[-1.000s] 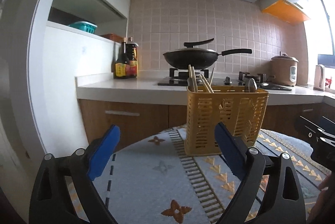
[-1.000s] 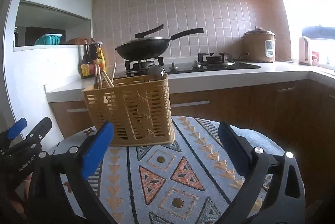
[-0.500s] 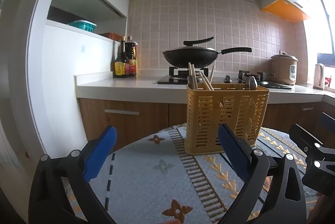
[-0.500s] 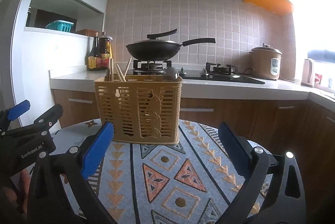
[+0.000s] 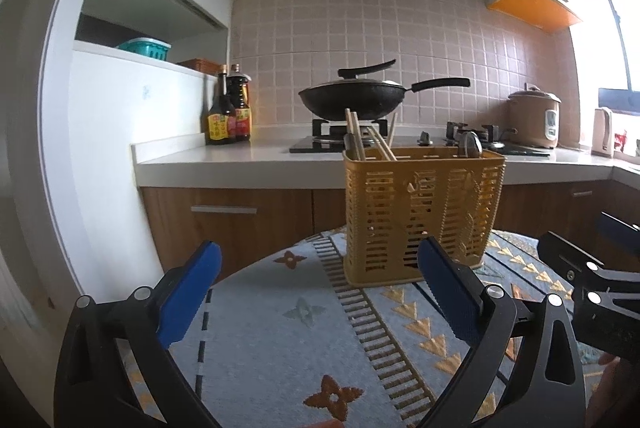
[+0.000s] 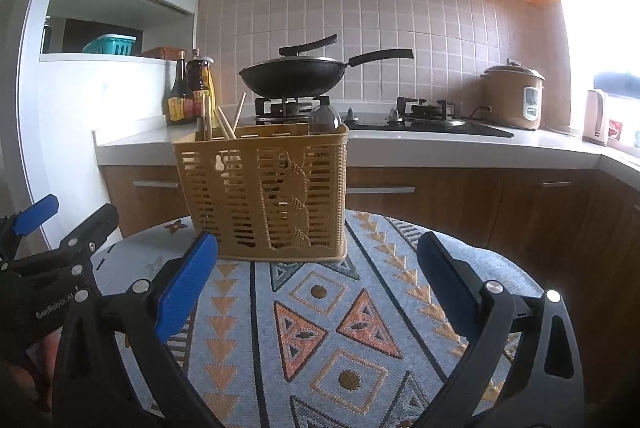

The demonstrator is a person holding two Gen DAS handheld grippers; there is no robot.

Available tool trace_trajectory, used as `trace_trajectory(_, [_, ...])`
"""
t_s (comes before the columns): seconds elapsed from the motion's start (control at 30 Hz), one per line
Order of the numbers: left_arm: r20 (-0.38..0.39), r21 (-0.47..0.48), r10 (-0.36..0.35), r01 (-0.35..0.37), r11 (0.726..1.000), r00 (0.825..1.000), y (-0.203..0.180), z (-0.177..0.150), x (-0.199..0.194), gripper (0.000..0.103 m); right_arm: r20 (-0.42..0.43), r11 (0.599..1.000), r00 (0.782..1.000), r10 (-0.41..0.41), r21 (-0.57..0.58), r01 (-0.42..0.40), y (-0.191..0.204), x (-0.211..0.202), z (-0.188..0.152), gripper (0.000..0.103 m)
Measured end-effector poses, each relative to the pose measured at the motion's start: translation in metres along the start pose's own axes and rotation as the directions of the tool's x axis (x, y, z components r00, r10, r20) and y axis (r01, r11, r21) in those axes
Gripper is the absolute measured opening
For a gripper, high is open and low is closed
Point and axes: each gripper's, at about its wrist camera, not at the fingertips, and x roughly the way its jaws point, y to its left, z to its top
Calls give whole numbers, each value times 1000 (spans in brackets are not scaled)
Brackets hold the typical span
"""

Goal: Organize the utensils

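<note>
Yellow plastic utensil basket (image 5: 422, 216) stood upright near the far edge of the patterned worktop (image 6: 340, 328), chopsticks (image 5: 360, 140) inside, both left tool (image 5: 320, 292) and right tool (image 6: 316, 284) gaping empty; likely finished, so back off straight without bumping it.

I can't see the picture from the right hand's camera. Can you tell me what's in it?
A yellow slotted plastic utensil basket holding wooden chopsticks stands on a round table with a patterned cloth. The right hand-held gripper is open and empty in front of it. Behind is a kitchen counter with a black wok.
</note>
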Motion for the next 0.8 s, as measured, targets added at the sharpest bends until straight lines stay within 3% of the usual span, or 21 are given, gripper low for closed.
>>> trace_trajectory(0.8, [-18,-4,-16,16,1000,1000,2,0,3,95,-15,1000,1000,3,-3,-3,1,3,-2,95])
